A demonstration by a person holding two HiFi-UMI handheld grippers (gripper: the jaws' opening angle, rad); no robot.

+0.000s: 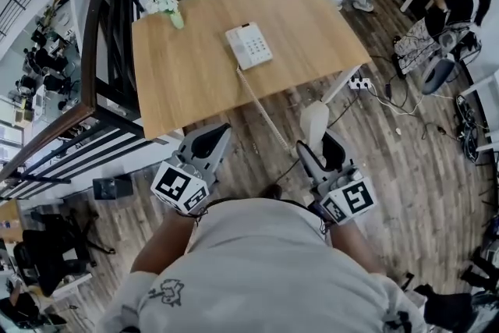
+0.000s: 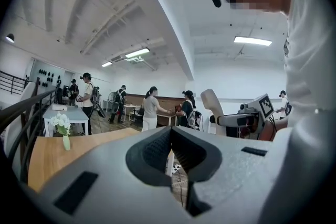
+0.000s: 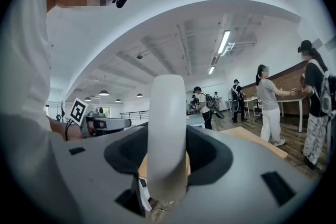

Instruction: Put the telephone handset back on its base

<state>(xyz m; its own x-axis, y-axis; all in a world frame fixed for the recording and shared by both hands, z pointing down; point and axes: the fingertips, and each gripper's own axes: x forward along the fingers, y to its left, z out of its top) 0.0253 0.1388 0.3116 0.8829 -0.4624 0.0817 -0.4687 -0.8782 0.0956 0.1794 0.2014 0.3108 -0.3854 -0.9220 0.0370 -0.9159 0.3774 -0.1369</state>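
Fingers (image 3: 210,157) of the right gripper (image 3: 168,139) clamp the white handset (image 3: 168,102) upright; the left gripper (image 2: 170,141) is closed on nothing. The base (image 1: 249,45) lies well ahead of them on the table (image 1: 179,90) (cord (image 1: 261,107) running between). Backing off risks tugging the base toward the edge, and the smooth handset could twist.

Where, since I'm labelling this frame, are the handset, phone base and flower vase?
handset (image 1: 313,123), head view, its visible middle
phone base (image 1: 249,45), head view, middle of top face
flower vase (image 1: 176,18), head view, vase body
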